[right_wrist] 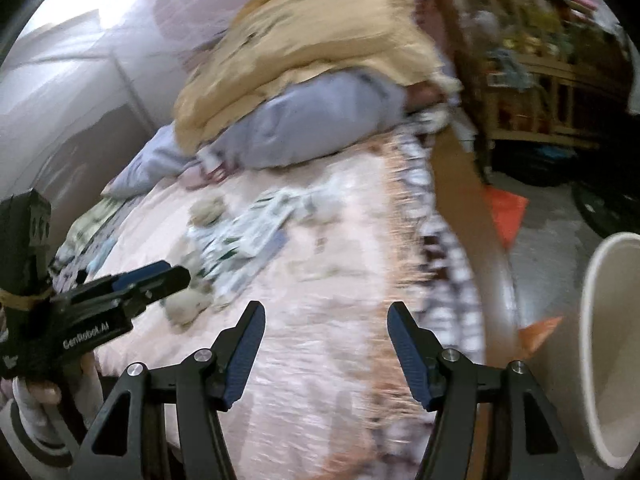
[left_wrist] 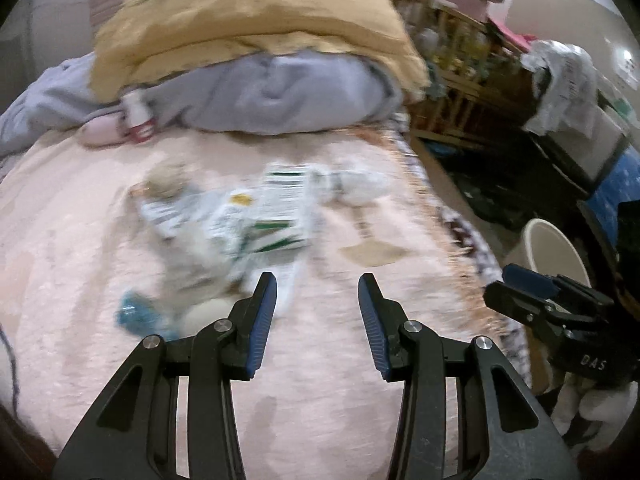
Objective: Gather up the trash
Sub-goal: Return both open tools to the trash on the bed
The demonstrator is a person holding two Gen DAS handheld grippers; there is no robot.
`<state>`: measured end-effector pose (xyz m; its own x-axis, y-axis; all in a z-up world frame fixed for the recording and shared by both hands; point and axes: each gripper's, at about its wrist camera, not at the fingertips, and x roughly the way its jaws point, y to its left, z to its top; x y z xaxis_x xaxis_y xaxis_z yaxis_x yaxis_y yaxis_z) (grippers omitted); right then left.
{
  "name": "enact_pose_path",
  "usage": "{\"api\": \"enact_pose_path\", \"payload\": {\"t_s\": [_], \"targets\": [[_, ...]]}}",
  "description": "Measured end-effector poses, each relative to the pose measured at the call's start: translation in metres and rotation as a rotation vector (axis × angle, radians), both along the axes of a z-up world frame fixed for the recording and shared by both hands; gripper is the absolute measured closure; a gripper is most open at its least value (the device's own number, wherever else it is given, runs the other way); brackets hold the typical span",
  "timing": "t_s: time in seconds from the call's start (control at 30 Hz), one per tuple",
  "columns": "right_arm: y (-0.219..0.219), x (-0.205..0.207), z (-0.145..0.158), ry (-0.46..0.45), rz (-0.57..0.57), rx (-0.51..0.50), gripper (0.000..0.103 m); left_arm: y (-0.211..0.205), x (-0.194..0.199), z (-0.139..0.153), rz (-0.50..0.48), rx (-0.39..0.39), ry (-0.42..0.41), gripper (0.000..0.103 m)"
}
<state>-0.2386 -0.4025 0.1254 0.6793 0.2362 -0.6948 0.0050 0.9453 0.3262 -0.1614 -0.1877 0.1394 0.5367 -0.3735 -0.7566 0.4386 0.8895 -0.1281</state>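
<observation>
Left wrist, blurred green-white carton (left_wrist: 280, 208), crumpled wrappers (left_wrist: 180, 216)

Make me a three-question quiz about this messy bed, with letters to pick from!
1. Where does the white bin stand?
A. on the bed
B. on the floor beside the bed
C. on the shelf

2. What colour is the top blanket?
A. green
B. yellow
C. black

3. How is the left claw?
A. open and empty
B. shut on a box
C. shut on a bottle

Answers: 1 B, it sits low off the bed's edge. 2 B, yellow over the grey bedding. 3 A, nothing sits between its spread fingers.
</observation>
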Motion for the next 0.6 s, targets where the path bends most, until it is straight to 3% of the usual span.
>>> {"api": "enact_pose_path", "payload": {"t_s": [0.2, 0.33, 0.5, 0.6], "targets": [[0.051, 0.022, -0.008, 0.018, 0.116, -0.015, 0.042, 0.069, 0.018, -0.012, 0.118, 0.047, 0.029, 0.063], [0.075, 0.032, -0.013, 0.024, 0.165, -0.009, 0.042, 0.109, 0.037, -0.034, 0.218, 0.061, 0.108, 0.063], [0.095, 0.044, -0.02, 0.036, 0.215, -0.014, 0.042, 0.127, 0.057, -0.066, 0.293, 0.03, 0.202, 0.062], [0.106, 0.049, -0.021, 0.044, 0.24, -0.009, 0.042, 0.121, 0.067, -0.082, 0.289, -0.004, 0.231, 0.062]]}}
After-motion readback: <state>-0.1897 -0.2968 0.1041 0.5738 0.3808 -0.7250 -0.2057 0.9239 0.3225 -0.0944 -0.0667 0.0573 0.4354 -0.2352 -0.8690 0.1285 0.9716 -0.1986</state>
